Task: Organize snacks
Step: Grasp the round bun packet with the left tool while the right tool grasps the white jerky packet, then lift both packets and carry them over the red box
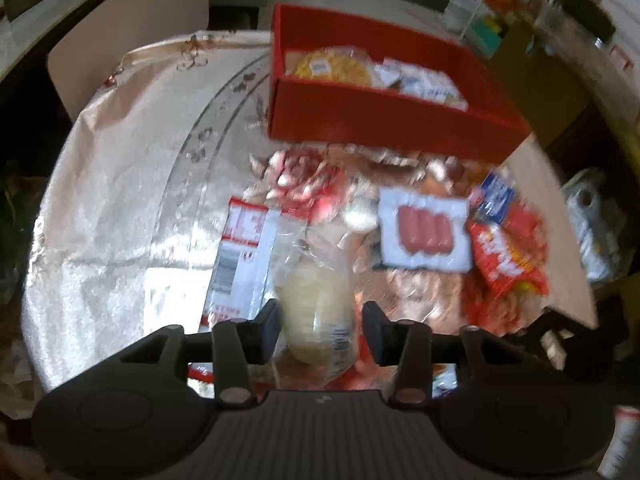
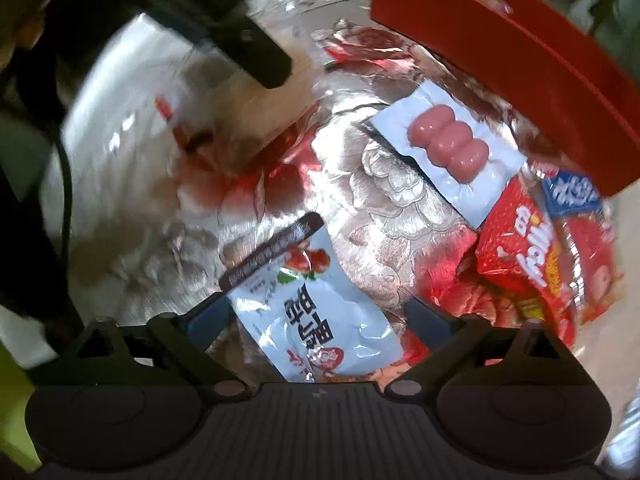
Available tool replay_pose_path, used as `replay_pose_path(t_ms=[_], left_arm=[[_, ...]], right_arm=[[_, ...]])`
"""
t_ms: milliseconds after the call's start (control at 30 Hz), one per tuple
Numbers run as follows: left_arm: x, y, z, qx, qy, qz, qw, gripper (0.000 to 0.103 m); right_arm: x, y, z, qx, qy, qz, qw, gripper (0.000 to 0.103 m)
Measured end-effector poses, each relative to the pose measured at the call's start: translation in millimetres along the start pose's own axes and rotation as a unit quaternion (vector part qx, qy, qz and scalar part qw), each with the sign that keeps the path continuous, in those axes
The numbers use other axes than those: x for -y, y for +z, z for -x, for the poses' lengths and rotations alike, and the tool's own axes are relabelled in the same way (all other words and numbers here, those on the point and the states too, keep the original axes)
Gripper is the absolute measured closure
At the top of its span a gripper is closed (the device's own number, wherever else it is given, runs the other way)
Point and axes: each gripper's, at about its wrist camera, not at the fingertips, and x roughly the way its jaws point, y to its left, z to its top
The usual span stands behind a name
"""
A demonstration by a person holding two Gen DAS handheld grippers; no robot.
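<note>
A red box (image 1: 384,120) stands at the table's far side, with a yellow snack pack (image 1: 332,66) and white packets (image 1: 428,84) inside. My left gripper (image 1: 320,330) is open, its fingers either side of a clear bag with a pale bun (image 1: 316,300). A white and red packet (image 1: 240,252) lies to its left. A white sausage pack (image 1: 426,232) and a red snack bag (image 1: 506,256) lie to the right. My right gripper (image 2: 316,320) is open over a white packet with red fruit print (image 2: 316,320). The sausage pack (image 2: 448,148), red bag (image 2: 528,256) and red box (image 2: 520,60) show there too.
The round table (image 1: 120,200) has a shiny floral cloth. A blue packet (image 1: 496,196) sits above the red bag. The left gripper's dark body (image 2: 240,36) hangs at the upper left in the right wrist view. Clutter and shelves stand beyond the table at the right (image 1: 520,20).
</note>
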Motion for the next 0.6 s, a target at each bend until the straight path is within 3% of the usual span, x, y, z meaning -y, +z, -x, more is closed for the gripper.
replay_pose_path(t_ms=[67,133,200,267,367,433,500,600], left_arm=[[6,-3,-9,-0.013,0.017,-0.016,0.9997,0.05],[11,-4,-17,-0.019,0.027,-0.026,0.9991,0.049],[15,-4,-23,-0.023,0.04,-0.033,0.9984,0.038],[20,-5,-29,-0.025,0.055,-0.042,0.9973,0.033],[29,-5,-34,-0.019,0.084,-0.063,0.9943,0.029],[31,-4,-36,-0.015,0.093,-0.066,0.9934,0.032],[34,-4,-33,-0.006,0.101,-0.078,0.9918,0.054],[34,-4,-30,-0.009,0.083,-0.078,0.9935,0.056]], right_arm=[[-3,0,3,0.0,0.003,0.001,1.0,0.018],[-4,0,5,-0.002,0.007,0.0,1.0,0.019],[-2,-1,7,-0.002,0.008,-0.005,1.0,0.024],[6,0,11,-0.003,0.013,-0.018,1.0,0.036],[18,-2,16,0.001,0.03,-0.051,0.998,0.04],[24,-3,16,0.004,0.037,-0.065,0.997,0.042],[28,-5,18,0.005,0.038,-0.078,0.996,0.042],[37,-6,21,0.013,0.039,-0.095,0.995,0.042]])
